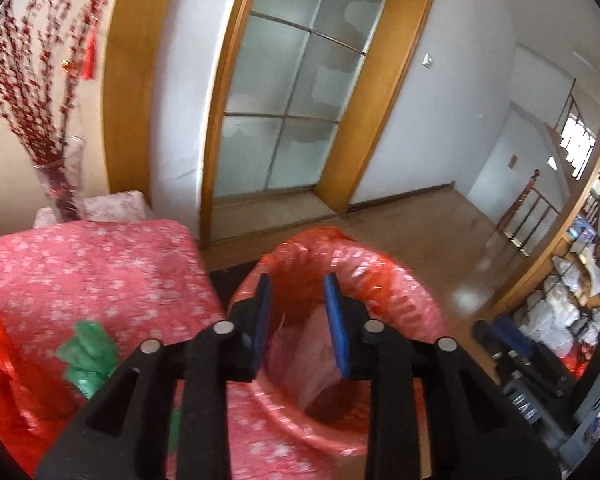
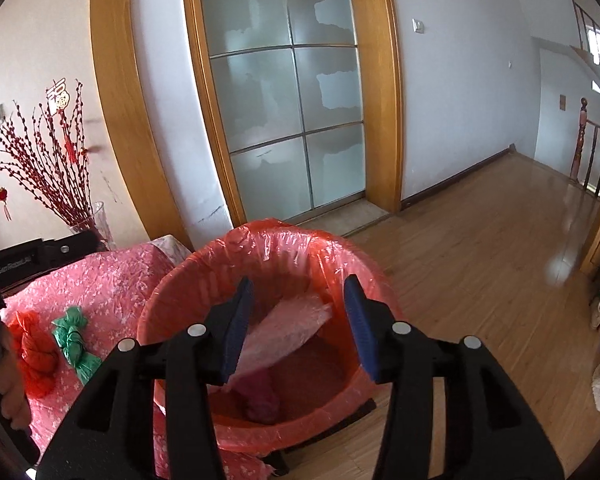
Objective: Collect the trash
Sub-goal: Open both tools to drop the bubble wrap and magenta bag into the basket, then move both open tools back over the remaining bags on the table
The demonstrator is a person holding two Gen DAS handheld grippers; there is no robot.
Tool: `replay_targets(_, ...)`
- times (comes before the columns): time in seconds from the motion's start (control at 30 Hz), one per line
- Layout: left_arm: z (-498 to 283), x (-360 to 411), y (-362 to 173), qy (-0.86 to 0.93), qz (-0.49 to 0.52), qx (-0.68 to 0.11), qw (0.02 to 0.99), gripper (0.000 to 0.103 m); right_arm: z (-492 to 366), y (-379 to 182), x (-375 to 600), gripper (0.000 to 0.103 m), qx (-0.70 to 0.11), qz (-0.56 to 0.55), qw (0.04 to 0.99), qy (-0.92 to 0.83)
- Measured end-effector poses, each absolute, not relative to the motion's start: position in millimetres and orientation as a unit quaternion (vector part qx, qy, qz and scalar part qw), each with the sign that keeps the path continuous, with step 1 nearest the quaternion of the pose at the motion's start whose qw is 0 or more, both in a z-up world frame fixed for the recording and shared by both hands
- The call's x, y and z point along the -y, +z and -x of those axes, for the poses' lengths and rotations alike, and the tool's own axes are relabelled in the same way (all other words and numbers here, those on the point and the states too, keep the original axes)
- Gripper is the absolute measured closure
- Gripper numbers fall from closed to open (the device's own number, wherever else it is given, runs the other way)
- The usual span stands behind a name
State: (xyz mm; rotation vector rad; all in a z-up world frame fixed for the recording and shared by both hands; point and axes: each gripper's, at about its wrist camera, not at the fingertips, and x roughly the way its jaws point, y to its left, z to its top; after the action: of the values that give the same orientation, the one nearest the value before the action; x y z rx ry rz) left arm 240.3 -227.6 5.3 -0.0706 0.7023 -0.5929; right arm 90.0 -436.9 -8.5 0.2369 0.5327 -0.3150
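Both the left gripper (image 1: 298, 326) and right gripper (image 2: 300, 326) are hovering with jaws apart and empty over the red-lined bin (image 2: 188, 280) — the pink bag (image 2: 288, 332) is lying inside, while the green bundle (image 2: 74, 342) and red bundle (image 2: 34, 352) are waiting on the table (image 2: 116, 276) to its left — risking a snagged liner.

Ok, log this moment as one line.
left gripper open, empty | right gripper open, empty | both over bin | two knotted bags on table

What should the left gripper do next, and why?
Probably swing left toward the green bag on the table. Both the left gripper and the right gripper hang open and empty over the bin, a pink bag already lies inside, and the green and red bag remain.
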Motion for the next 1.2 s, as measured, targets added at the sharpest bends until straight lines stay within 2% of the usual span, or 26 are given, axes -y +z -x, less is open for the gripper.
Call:
replay_targets(0.23,-206,182,16,-0.240,-0.004,-0.296,0.925,0.060,-85,2,411,0.055,-0.244,-0.084,0.957,-0.135)
replay_targets(0.5,-167,103,23,-0.181,-0.013,-0.252,0.950,0.053,-90,5,351,0.055,-0.245,-0.069,0.965,-0.058)
replay_targets(1.03,-138,-125,-4,0.062,0.042,-0.279,0.957,0.049,-103,-9,192,0.055,-0.281,-0.044,0.948,0.140)
replay_targets(1.2,-126,-164,-8,0.099,0.053,-0.281,0.953,0.045,-112,-17,135,0.055,-0.297,-0.034,0.932,0.203)
